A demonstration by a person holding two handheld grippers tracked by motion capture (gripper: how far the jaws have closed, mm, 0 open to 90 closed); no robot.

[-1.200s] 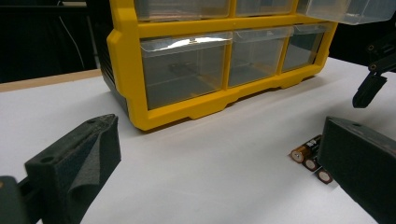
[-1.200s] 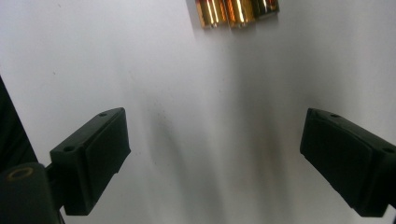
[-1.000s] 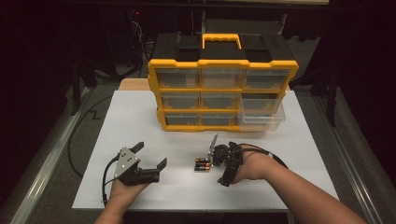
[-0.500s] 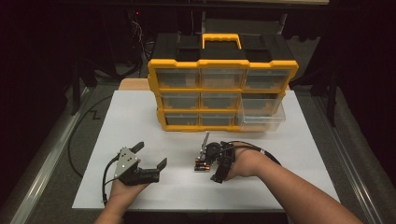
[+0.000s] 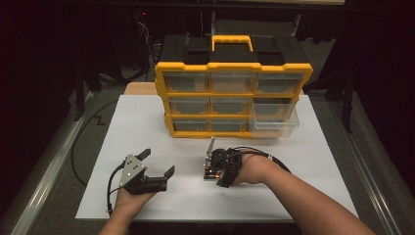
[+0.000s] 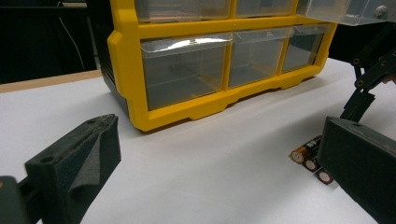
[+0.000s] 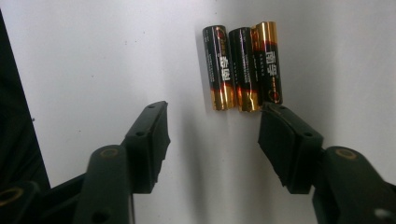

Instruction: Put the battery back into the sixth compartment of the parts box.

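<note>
Beside 3 batteries (image 7: pixel 243 67), the right gripper (image 7: pixel 212 133) has been closing its jaws, nothing gripped; left gripper (image 5: pixel 157 163) jaws spread.

Three batteries (image 7: pixel 243 65) lie side by side, apparently touching, before the organizer (image 5: pixel 232 93).

Three batteries (image 7: pixel 243 67) lie side by side on the white table (image 7: pixel 116 56) just ahead of the right claw (image 7: pixel 212 135), whose jaws have been closing, nothing between them.
</note>
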